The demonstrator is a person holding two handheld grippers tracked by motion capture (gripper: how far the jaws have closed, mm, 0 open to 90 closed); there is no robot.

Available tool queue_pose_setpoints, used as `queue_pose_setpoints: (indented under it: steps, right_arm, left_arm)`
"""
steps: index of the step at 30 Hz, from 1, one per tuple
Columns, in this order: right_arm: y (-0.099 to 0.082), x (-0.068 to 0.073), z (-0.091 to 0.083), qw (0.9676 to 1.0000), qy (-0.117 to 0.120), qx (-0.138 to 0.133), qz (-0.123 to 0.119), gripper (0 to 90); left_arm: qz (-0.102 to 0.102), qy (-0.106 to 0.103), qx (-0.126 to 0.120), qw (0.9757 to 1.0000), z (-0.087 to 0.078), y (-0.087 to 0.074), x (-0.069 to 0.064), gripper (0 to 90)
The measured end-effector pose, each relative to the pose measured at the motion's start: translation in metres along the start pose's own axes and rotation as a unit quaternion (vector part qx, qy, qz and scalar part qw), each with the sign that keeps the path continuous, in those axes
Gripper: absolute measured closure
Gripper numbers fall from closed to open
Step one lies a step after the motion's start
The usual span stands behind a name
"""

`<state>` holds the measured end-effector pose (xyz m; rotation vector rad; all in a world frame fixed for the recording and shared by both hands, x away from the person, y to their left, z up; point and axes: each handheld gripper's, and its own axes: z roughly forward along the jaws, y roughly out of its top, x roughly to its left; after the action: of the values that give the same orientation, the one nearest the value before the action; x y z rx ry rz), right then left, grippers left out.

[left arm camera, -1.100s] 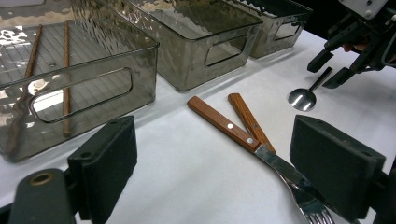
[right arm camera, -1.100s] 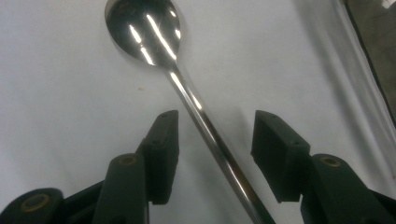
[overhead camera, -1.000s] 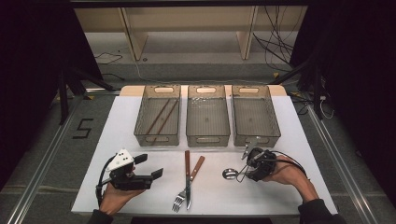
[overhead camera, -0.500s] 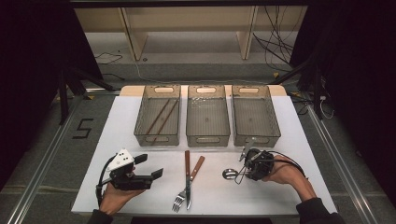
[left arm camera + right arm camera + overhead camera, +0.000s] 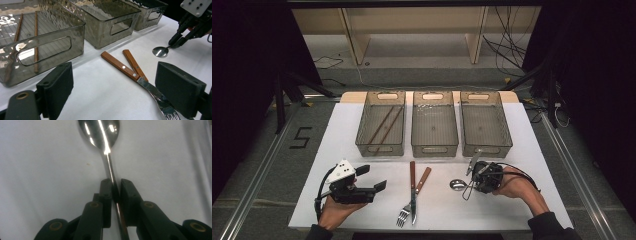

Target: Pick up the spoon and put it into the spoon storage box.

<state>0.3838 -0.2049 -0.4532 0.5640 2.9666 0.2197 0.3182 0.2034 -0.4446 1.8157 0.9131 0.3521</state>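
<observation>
A metal spoon [image 5: 458,184] [image 5: 100,132] lies on the white table right of centre. My right gripper [image 5: 470,183] [image 5: 115,185] points at it from the right, and its jaws have just been closing. Its pads now press on the thin handle from both sides. The left gripper view has the spoon [image 5: 160,51] with the right gripper [image 5: 175,42] at its handle. My left gripper [image 5: 372,178] [image 5: 120,82] rests open at the front left with nothing between its jaws. A wooden-handled knife [image 5: 412,175] [image 5: 118,65] and fork [image 5: 424,179] [image 5: 132,63] lie crossed between the two grippers.
Three smoky clear bins stand in a row behind the cutlery. The left bin [image 5: 380,148] holds two brown chopsticks [image 5: 381,125]. The middle bin [image 5: 434,149] and right bin [image 5: 486,148] look empty. The table's front edge is close to both hands.
The right gripper's jaws have narrowed onto the spoon handle. Both hands, the knife and the fork stay where they were.
</observation>
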Motion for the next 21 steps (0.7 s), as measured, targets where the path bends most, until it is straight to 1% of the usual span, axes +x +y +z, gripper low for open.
queue_pose_setpoints:
  steps: [5, 11, 12, 15, 19, 20, 21]
  right_arm:
    - [0.0003, 0.0021, 0.0004, 0.9999, -0.002, -0.002, -0.013, 84.6]
    - [0.0002, 0.0030, -0.0001, 0.9999, -0.003, -0.002, -0.015, 85.5]
    - [0.0000, 0.0033, 0.0000, 0.9999, -0.002, -0.007, -0.011, 85.6]
    - [-0.0009, 0.0034, -0.0020, 0.9999, -0.001, -0.008, -0.011, 85.8]
    - [-0.0024, 0.0027, -0.0059, 0.9998, -0.002, -0.020, -0.004, 86.0]
    - [-0.0031, 0.0022, -0.0071, 0.9996, -0.002, -0.028, -0.003, 86.0]
    - [-0.0034, 0.0019, -0.0090, 0.9996, -0.002, -0.028, 0.000, 86.1]
  left_arm:
    - [0.000, 0.001, 0.000, 1.0000, 0.0002, -0.0001, 0.0004, 14.7]
    - [-0.002, 0.002, 0.000, 1.0000, 0.0000, -0.0002, 0.0007, 14.7]
    - [-0.002, 0.002, 0.000, 1.0000, -0.0001, -0.0001, 0.0007, 14.7]
    - [-0.003, 0.003, -0.002, 1.0000, -0.0001, -0.0002, 0.0008, 14.7]
    - [-0.003, 0.005, -0.004, 1.0000, -0.0003, -0.0002, 0.0011, 14.7]
    - [-0.002, 0.005, -0.004, 1.0000, -0.0004, -0.0002, 0.0013, 14.7]
    - [-0.002, 0.005, -0.005, 1.0000, -0.0004, -0.0001, 0.0014, 14.7]
